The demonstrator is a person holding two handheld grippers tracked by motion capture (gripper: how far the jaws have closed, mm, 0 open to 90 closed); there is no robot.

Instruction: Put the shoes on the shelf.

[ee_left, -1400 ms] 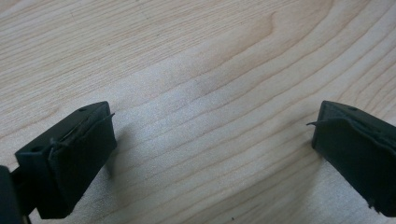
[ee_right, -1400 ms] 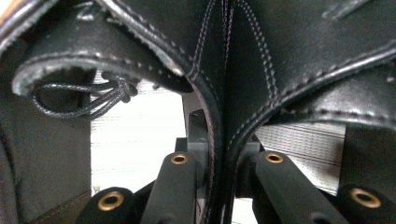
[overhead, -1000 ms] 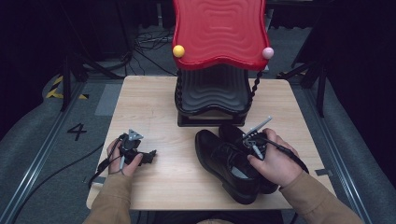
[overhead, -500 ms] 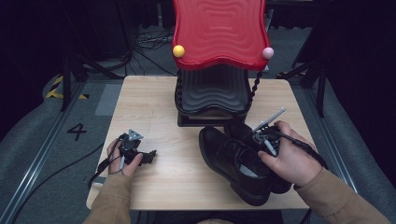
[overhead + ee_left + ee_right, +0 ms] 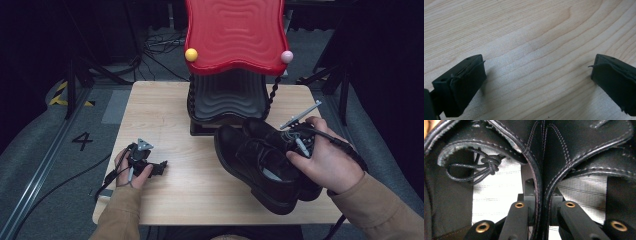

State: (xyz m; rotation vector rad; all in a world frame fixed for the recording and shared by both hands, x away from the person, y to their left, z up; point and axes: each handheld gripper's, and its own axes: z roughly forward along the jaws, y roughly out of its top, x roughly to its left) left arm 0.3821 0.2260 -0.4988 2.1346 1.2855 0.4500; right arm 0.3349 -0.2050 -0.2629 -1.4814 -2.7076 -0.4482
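Right gripper view is giving me the clearest read: my right gripper (image 5: 541, 207) is pinching the inner walls of two black shoes (image 5: 554, 157) together, its jaws pressed against the leather from either side at the bottom centre of the frame. A knotted lace (image 5: 489, 163) is hanging inside the shoe opening at upper left. From the high view, I am seeing my right hand (image 5: 327, 160) wrapping that gripper at the right of the frame, with the pair of shoes (image 5: 260, 162) lying side by side on the wooden table (image 5: 165, 115), toes pointing toward the lower right edge. Just behind the shoes, a black ribbed stand (image 5: 227, 102) is carrying a red wavy top (image 5: 235, 32). At lower left, my left hand (image 5: 131, 170) is holding the left gripper (image 5: 159, 167); in the left gripper view its jaws are standing wide apart over bare wood.
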